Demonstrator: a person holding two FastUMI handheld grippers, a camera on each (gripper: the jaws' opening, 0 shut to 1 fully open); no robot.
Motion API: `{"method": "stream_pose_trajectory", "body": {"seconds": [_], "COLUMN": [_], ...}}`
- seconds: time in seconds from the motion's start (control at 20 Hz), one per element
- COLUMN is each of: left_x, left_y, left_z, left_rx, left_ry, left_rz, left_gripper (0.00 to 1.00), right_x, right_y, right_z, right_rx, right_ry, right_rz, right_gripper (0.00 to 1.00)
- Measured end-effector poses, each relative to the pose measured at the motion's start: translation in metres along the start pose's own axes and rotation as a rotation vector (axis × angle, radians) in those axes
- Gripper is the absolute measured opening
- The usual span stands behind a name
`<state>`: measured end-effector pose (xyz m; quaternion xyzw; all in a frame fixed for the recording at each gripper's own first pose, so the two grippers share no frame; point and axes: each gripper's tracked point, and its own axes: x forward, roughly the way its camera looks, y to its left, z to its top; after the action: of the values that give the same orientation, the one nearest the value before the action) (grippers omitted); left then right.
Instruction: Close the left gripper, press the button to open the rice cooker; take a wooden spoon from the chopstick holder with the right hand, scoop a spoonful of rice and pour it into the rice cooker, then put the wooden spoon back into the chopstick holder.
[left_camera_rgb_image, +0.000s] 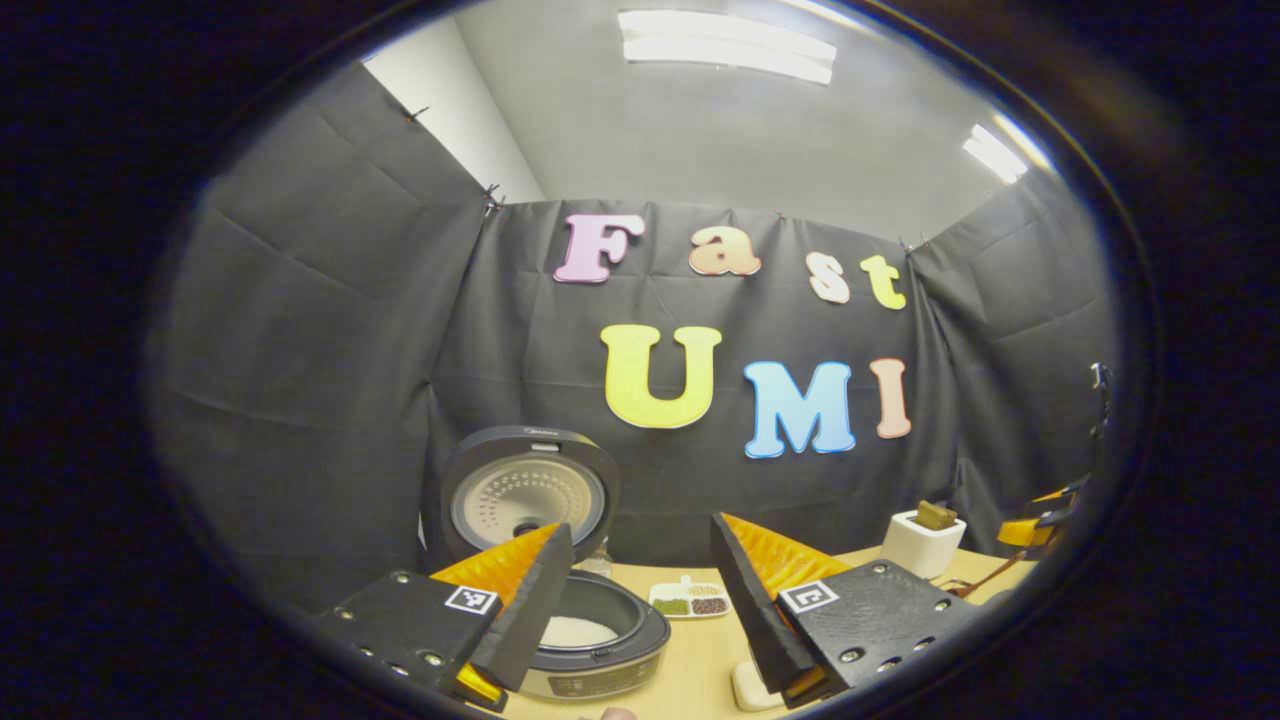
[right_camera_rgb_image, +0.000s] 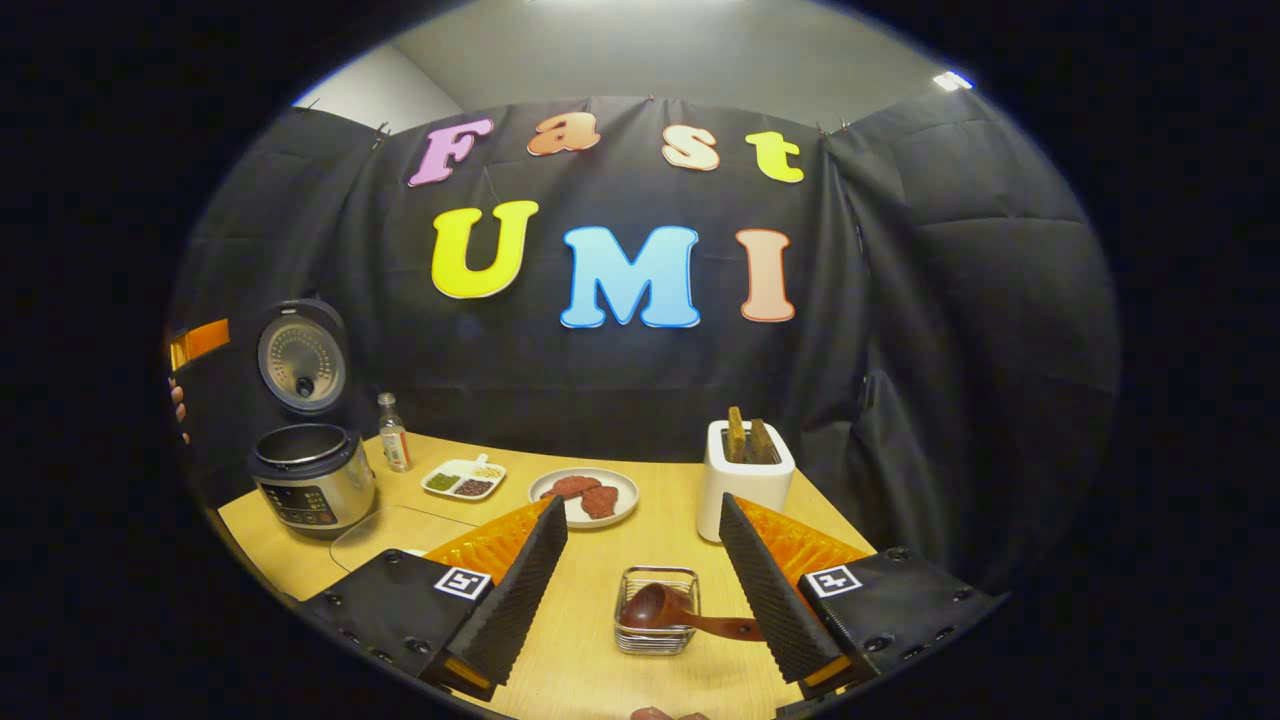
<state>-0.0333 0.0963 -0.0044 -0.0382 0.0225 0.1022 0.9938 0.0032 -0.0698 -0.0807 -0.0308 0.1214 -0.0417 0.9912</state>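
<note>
Wooden table (right_camera_rgb_image: 650, 560), black cloth wall (right_camera_rgb_image: 950, 350), ceiling lights (left_camera_rgb_image: 727, 45)

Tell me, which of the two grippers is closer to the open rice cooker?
Left. The left gripper hangs just above the rice cooker, while the right gripper is across the table by the wire basket.
</note>
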Motion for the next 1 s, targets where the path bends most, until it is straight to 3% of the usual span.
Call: {"method": "stream_pose_trajectory", "body": {"seconds": [0.2, 0.25, 0.3, 0.55, 1.0], "left_x": [0.001, 0.001, 0.001, 0.004, 0.007], "left_y": [0.003, 0.001, -0.002, -0.007, -0.015], "left_z": [-0.01, -0.013, -0.016, -0.033, -0.056], "left_rx": [0.026, 0.025, 0.018, -0.006, -0.015], "left_ry": [0.011, 0.015, 0.019, 0.05, 0.1], "left_rz": [0.023, 0.021, 0.015, 0.005, 0.0], "left_gripper": [0.86, 0.85, 0.86, 0.86, 0.87], "right_x": [0.011, 0.014, 0.016, 0.027, 0.02], "right_y": [-0.024, -0.032, -0.041, -0.06, -0.087], "right_z": [-0.018, -0.024, -0.028, -0.051, -0.08], "right_rx": [0.037, 0.049, 0.063, 0.14, 0.243], "right_ry": [0.053, 0.063, 0.073, 0.09, 0.056], "right_rz": [-0.046, -0.063, -0.084, -0.107, -0.176], "right_gripper": [0.98, 0.93, 0.98, 0.98, 0.98]}}
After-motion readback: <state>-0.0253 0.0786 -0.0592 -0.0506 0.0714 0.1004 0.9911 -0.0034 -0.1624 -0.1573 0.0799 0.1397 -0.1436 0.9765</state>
